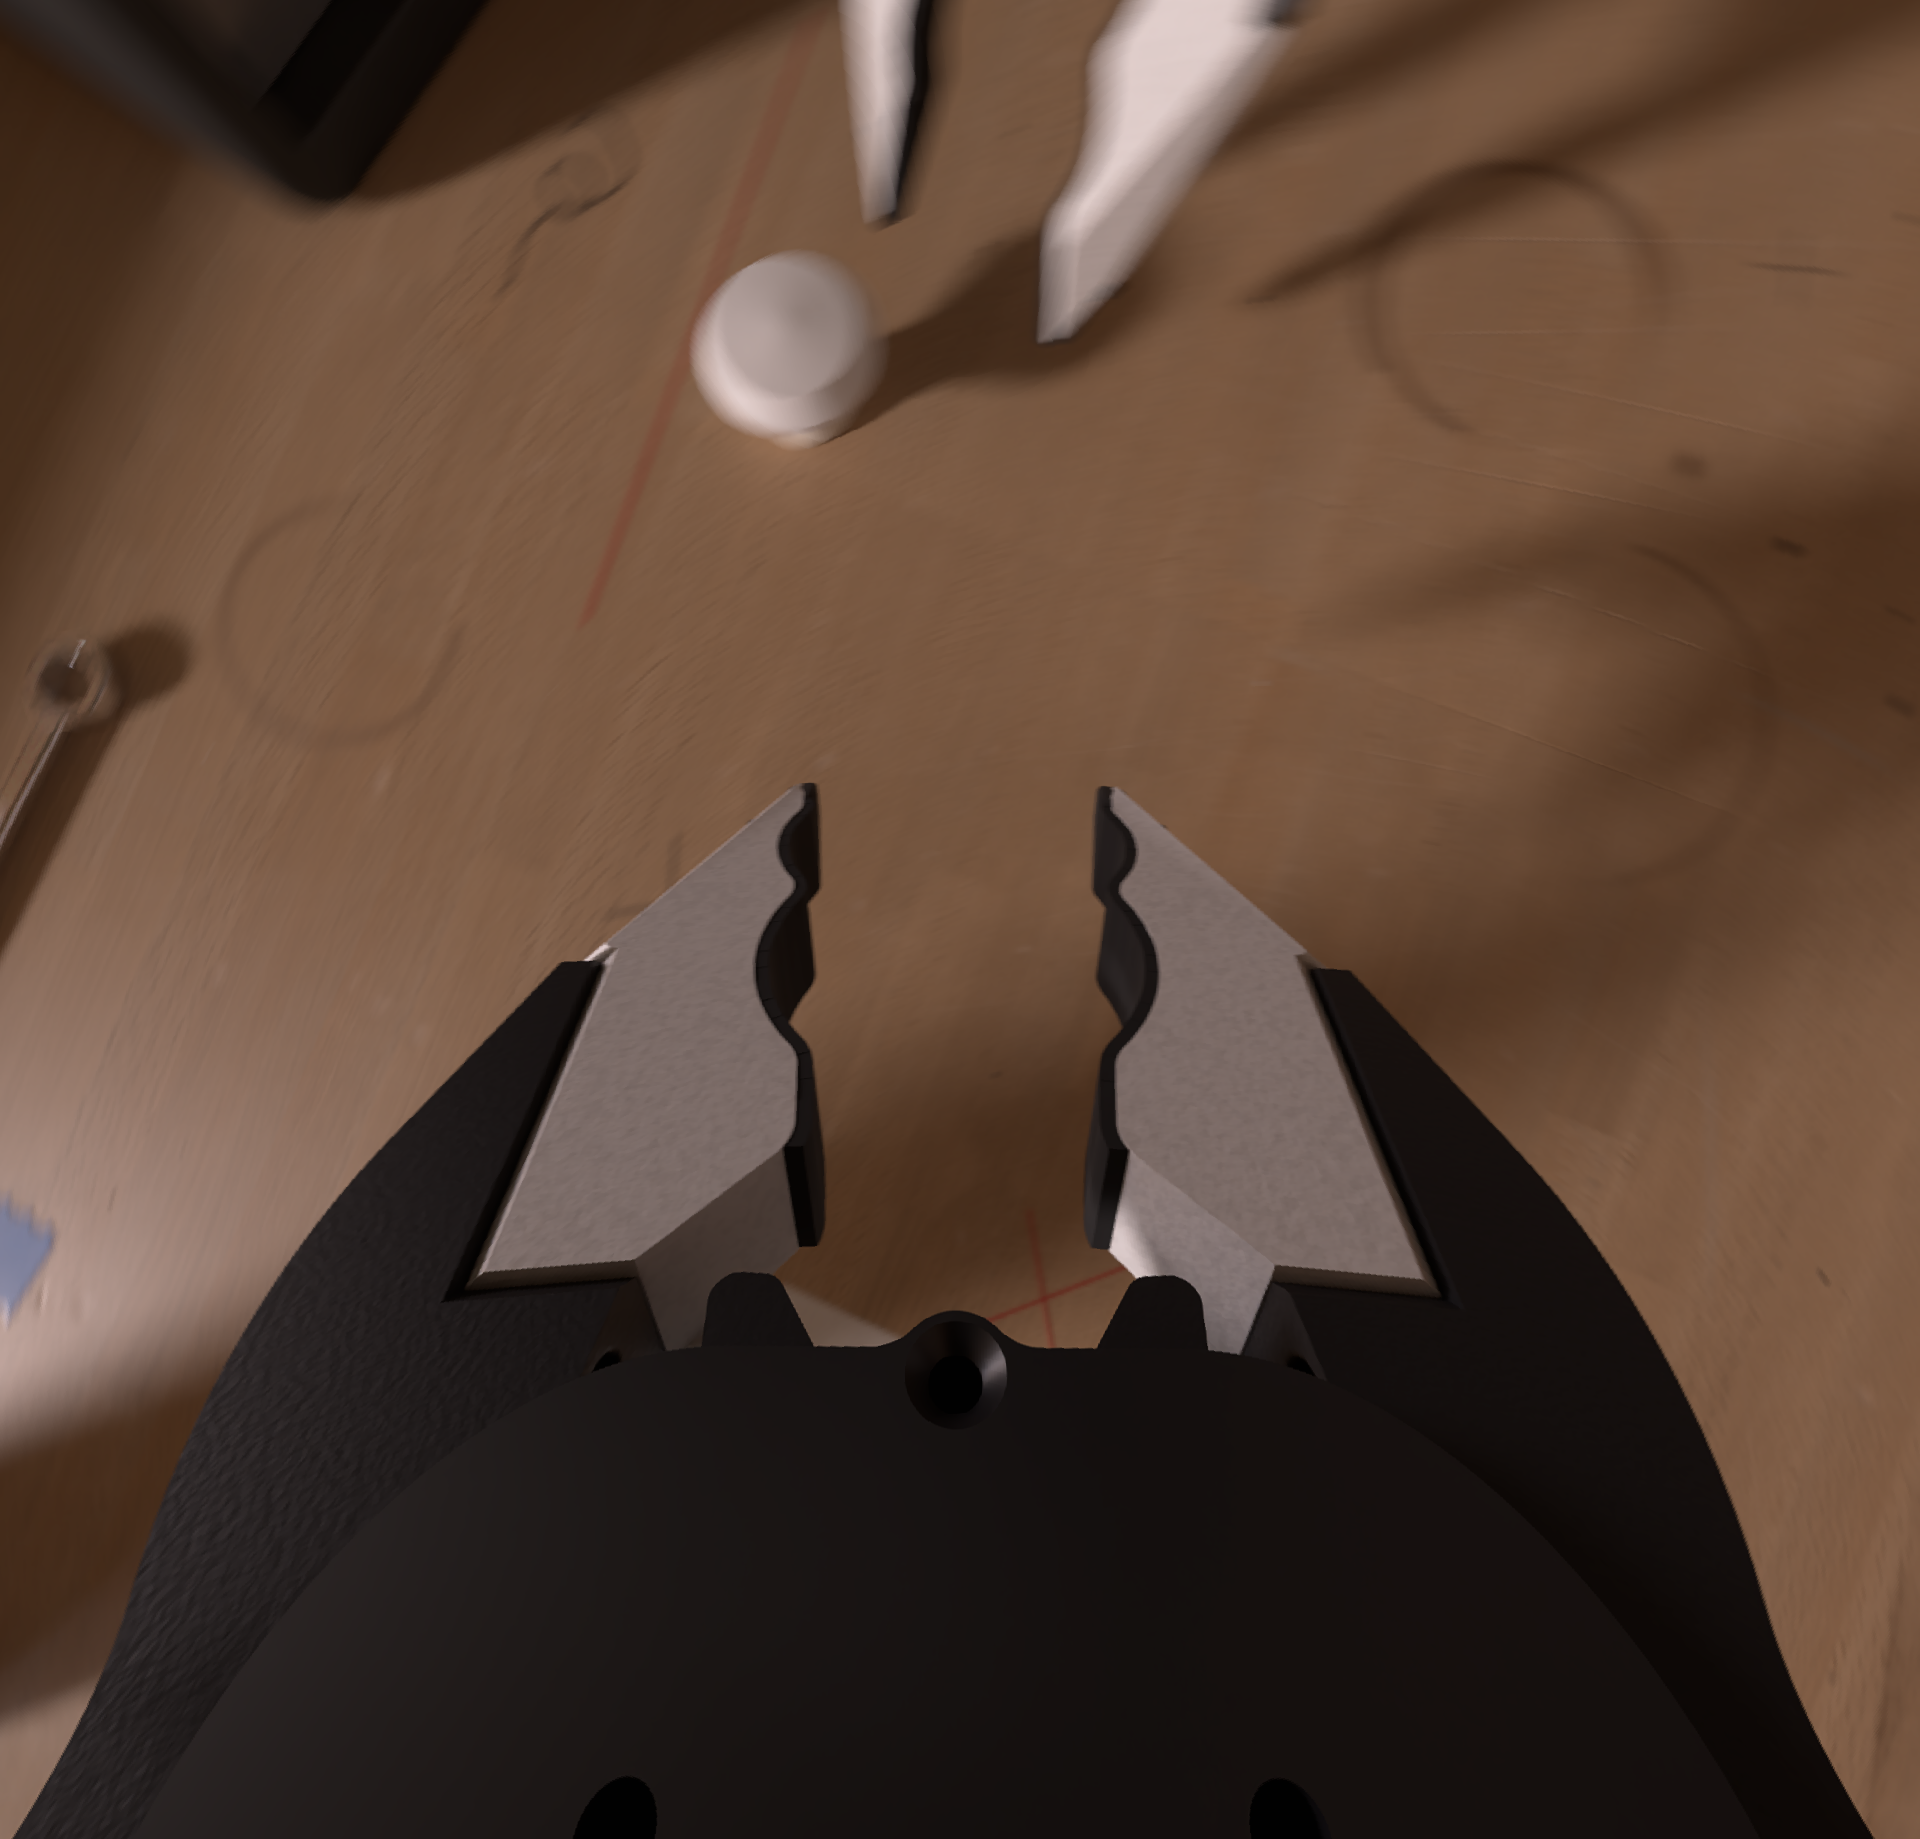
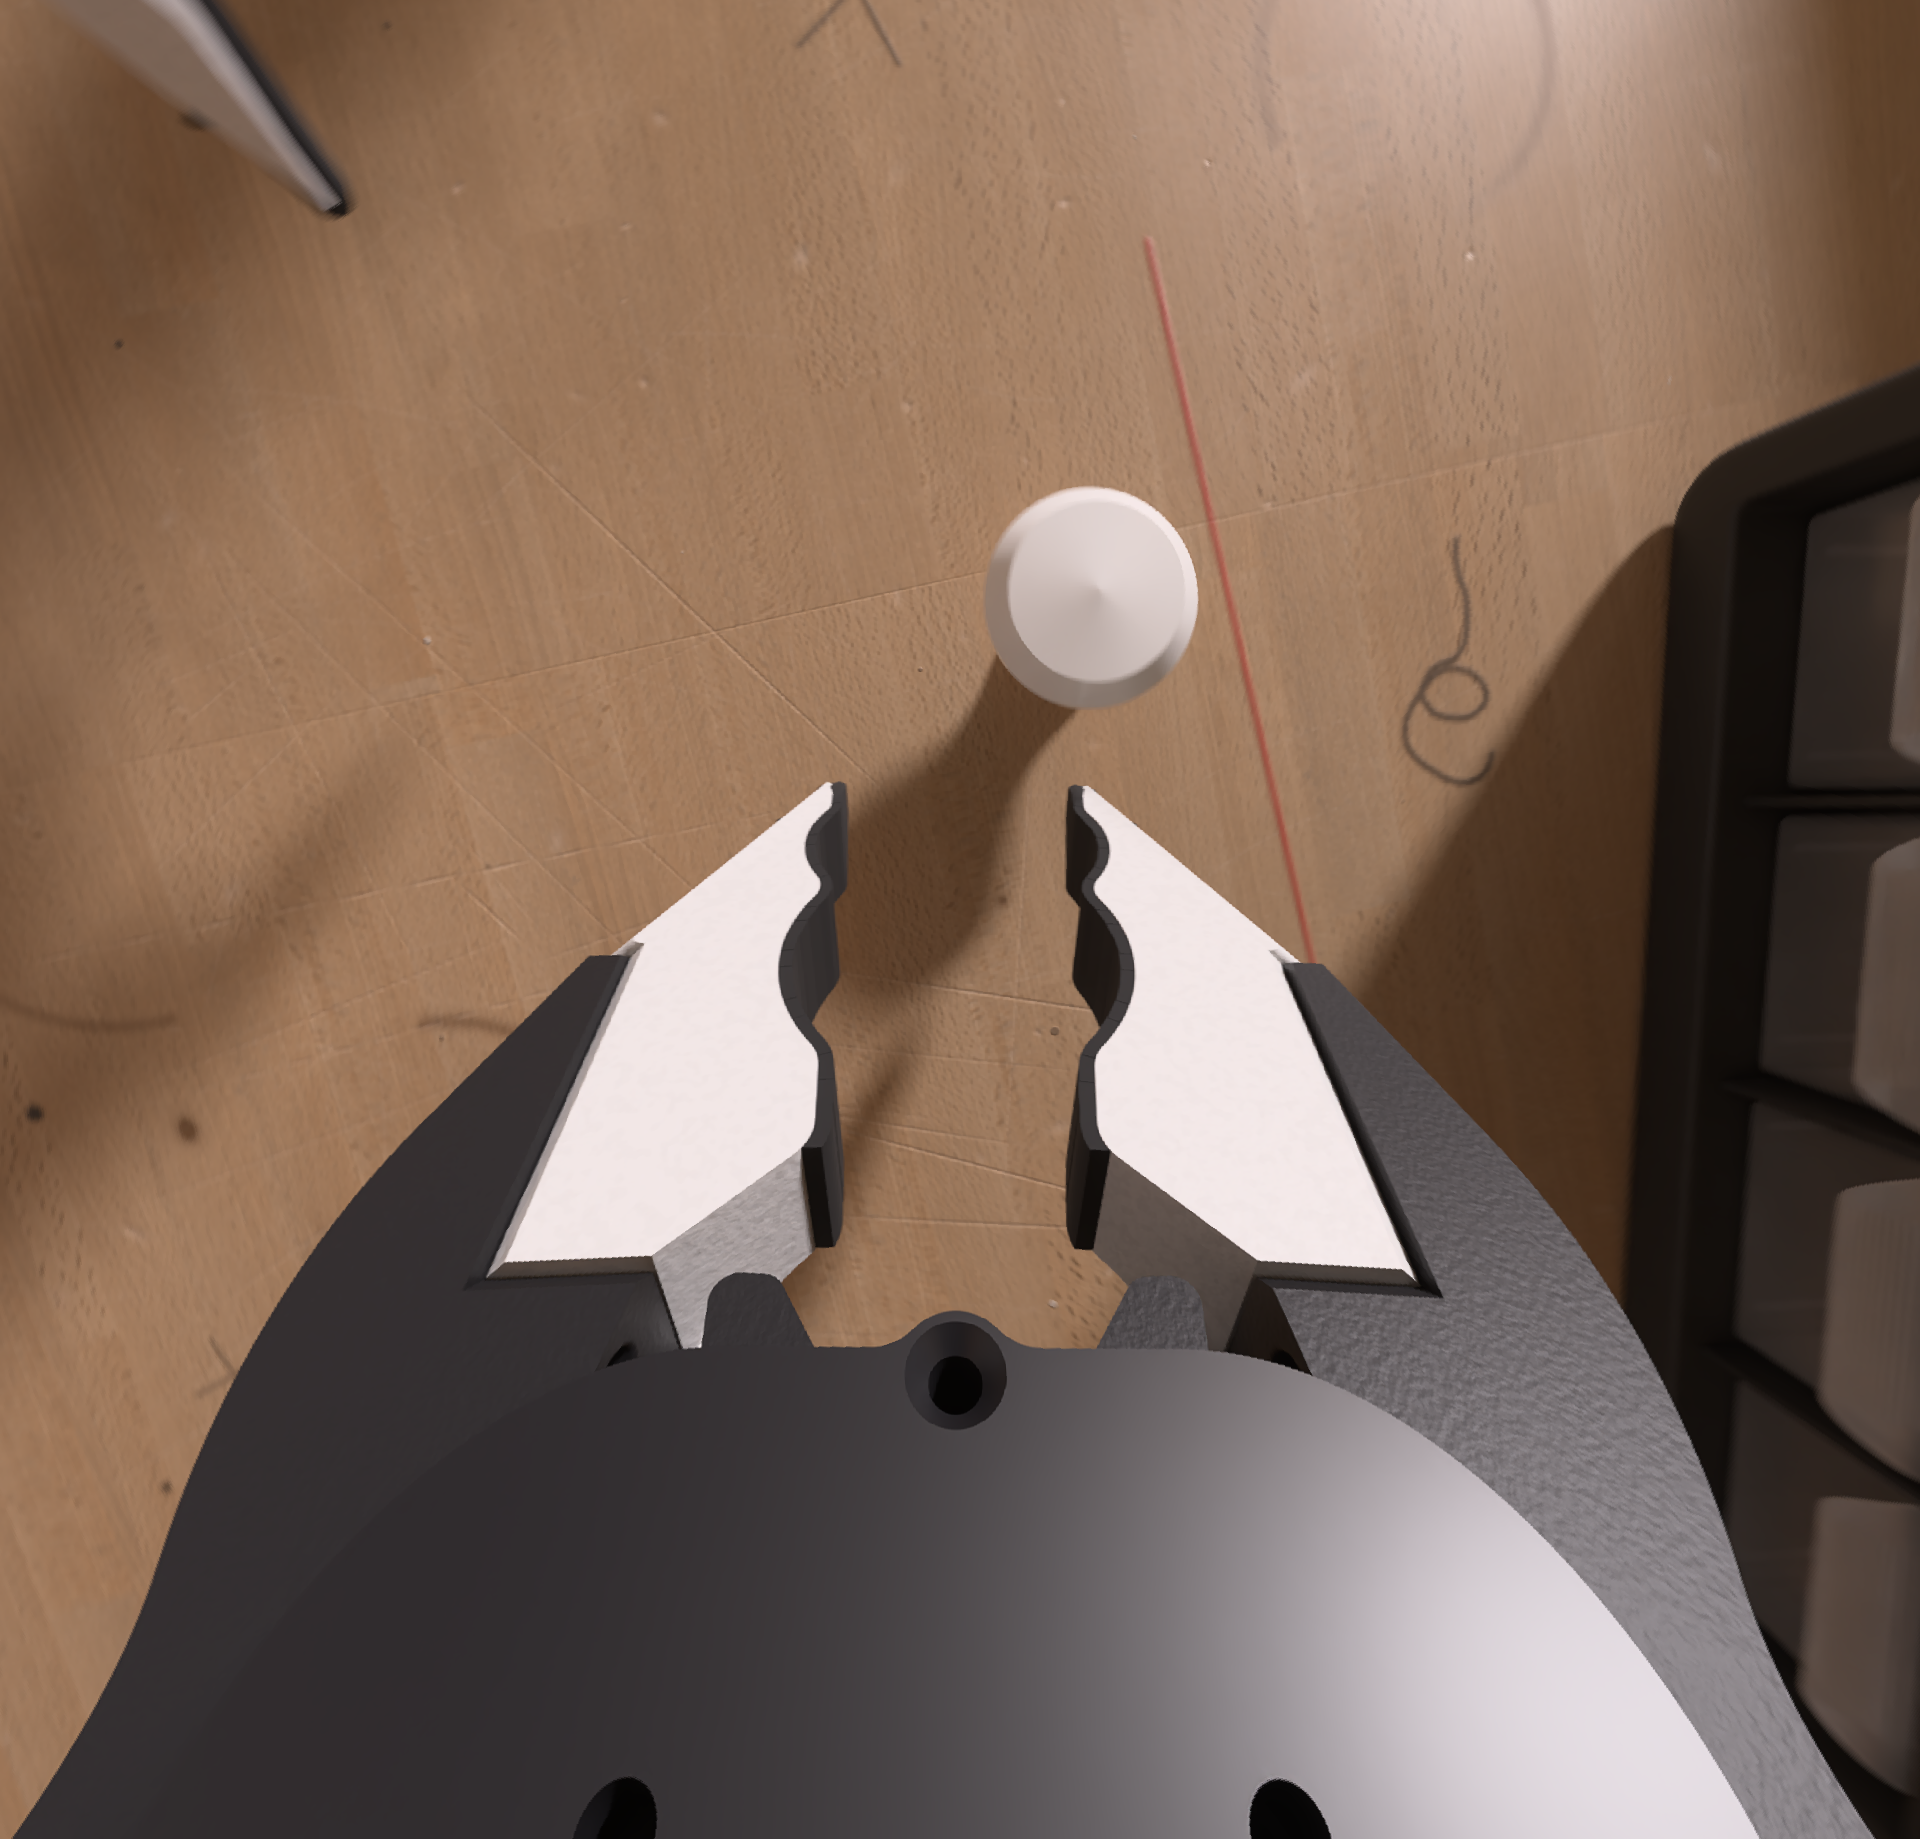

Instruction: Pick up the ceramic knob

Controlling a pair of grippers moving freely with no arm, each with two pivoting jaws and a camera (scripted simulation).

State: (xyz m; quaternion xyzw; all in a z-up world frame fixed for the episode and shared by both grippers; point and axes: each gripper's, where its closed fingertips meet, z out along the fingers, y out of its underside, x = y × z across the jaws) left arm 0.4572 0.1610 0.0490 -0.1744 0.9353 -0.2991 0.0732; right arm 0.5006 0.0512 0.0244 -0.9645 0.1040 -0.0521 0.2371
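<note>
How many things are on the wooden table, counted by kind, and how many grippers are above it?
Knob: 1, white
Tray: 1, black, with compartments
Wrench: 1, metal, at the left edge
Grippers: 2, left gripper and right gripper, both open
Total: 5

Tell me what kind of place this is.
Likely a workshop bench: a scuffed wooden top with pencil marks, a black compartment organiser, and a wrench lying near the ceramic knob.
</note>
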